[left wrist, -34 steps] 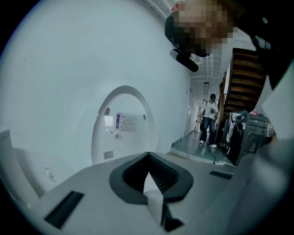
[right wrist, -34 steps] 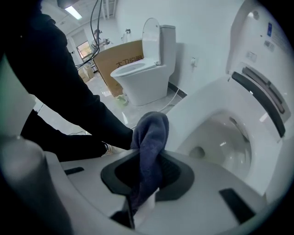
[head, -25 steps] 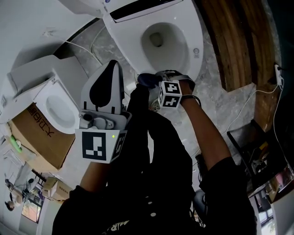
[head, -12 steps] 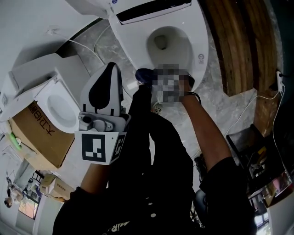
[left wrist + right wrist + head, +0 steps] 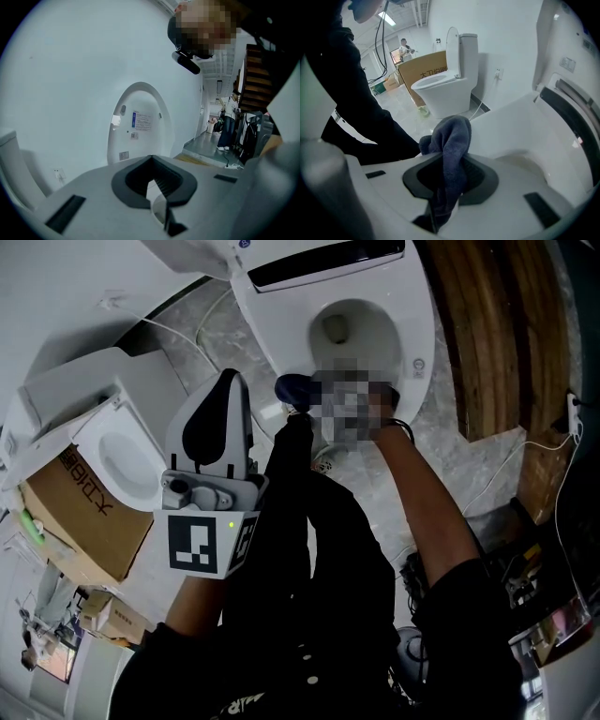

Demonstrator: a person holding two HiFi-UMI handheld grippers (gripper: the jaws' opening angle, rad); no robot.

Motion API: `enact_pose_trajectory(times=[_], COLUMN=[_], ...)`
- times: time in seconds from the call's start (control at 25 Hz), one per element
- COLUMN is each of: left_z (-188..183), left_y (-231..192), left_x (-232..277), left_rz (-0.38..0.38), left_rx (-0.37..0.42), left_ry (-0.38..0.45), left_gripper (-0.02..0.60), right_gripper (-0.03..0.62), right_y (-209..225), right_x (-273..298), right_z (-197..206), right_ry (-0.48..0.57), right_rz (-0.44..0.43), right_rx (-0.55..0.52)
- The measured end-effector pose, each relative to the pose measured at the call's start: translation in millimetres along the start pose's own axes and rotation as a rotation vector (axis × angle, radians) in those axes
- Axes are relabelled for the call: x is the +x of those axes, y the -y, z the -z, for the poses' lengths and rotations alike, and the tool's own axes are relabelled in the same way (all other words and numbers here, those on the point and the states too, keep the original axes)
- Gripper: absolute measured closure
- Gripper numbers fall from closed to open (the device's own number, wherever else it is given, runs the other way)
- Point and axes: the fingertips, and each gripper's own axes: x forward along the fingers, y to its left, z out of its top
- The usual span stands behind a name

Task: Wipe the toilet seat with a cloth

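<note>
The white toilet seat [image 5: 412, 352] rings the bowl at the top of the head view. A dark blue cloth [image 5: 293, 388] lies against the seat's near left rim, and my right gripper [image 5: 314, 399] is shut on it; a mosaic patch hides most of that gripper. In the right gripper view the cloth [image 5: 451, 136] bunches up out of the right gripper [image 5: 447, 157], with the seat [image 5: 520, 136] just beyond. My left gripper [image 5: 228, 381] is held up at the left, away from the toilet. In its own view the left gripper [image 5: 157, 187] is shut, with nothing between its jaws.
A second toilet [image 5: 112, 451] and a cardboard box [image 5: 84, 521] stand at the left. Wooden steps [image 5: 478, 324] and floor cables [image 5: 544, 442] are at the right. The raised lid [image 5: 140, 126] faces the left gripper. A person [image 5: 229, 122] stands far off.
My right gripper has slid the cloth a little further along the seat's near rim. The left gripper has stayed where it was.
</note>
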Motion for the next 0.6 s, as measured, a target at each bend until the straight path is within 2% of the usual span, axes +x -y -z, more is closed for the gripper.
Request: enact_pose_trajectory(times=[0.6], left_z=[-5], left_y=[-29], left_x=[13], left_rz=[-0.041], left_rx=[-0.019], left_ry=[-0.002], left_gripper=[0.571], right_gripper=[0.513], right_y=[37], right_x=[5], right_z=[-18], right_ry=[0.022], right_rz=[-0.023], right_rx=[-0.01])
